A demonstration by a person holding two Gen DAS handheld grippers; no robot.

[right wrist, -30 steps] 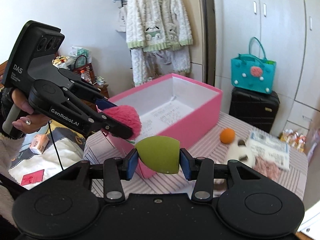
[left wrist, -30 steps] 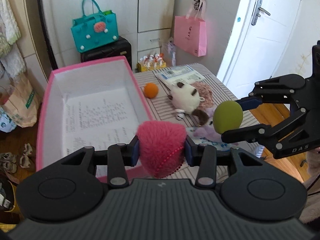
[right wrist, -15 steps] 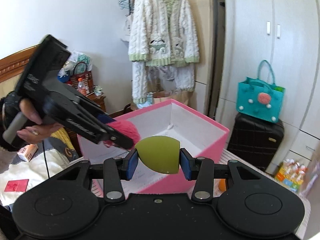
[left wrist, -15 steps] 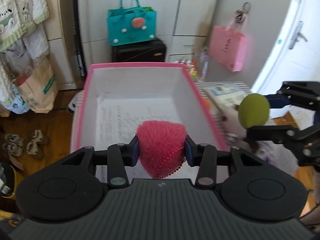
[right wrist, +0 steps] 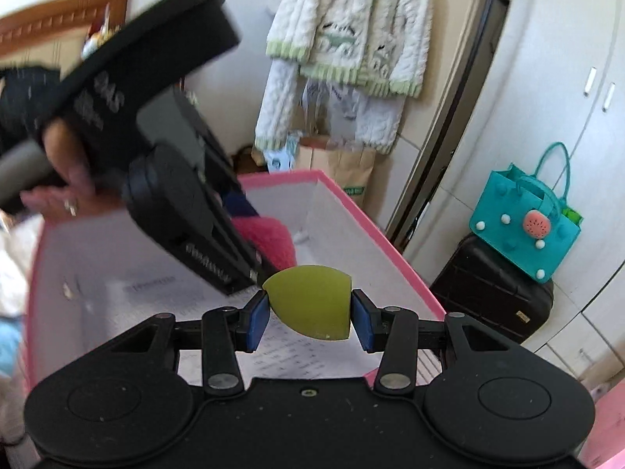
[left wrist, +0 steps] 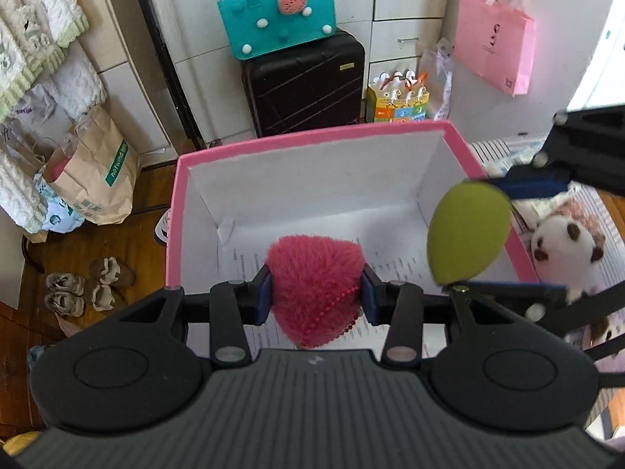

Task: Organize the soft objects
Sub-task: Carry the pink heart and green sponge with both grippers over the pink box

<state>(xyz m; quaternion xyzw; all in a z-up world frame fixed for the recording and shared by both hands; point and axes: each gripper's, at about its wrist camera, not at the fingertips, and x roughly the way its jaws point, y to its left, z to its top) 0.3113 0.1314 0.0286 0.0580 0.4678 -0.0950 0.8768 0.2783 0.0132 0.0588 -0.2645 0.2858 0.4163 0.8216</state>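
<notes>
Over the pink box point(left wrist: 176, 211) both grippers now hang with their loads, where 1 second back they were out over the striped table beside it; the box opening fills both views, so the carry reads as essentially finished. Left gripper point(left wrist: 315, 300): jaws clamped on the pink fuzzy heart point(left wrist: 314, 283), pads pressing its 2 sides, grip unchanged, heart above the paper lining the box floor. Right gripper point(right wrist: 309, 314): jaws clamped on the green sponge point(right wrist: 310, 303), likewise unchanged; in the left view the sponge sits just inside the box's right wall. Both soft items are held, not yet released. Judgement: next is lowering and opening both jaws. Panda plush point(left wrist: 562, 244) lies on the table outside the box, so sorting is not done.
</notes>
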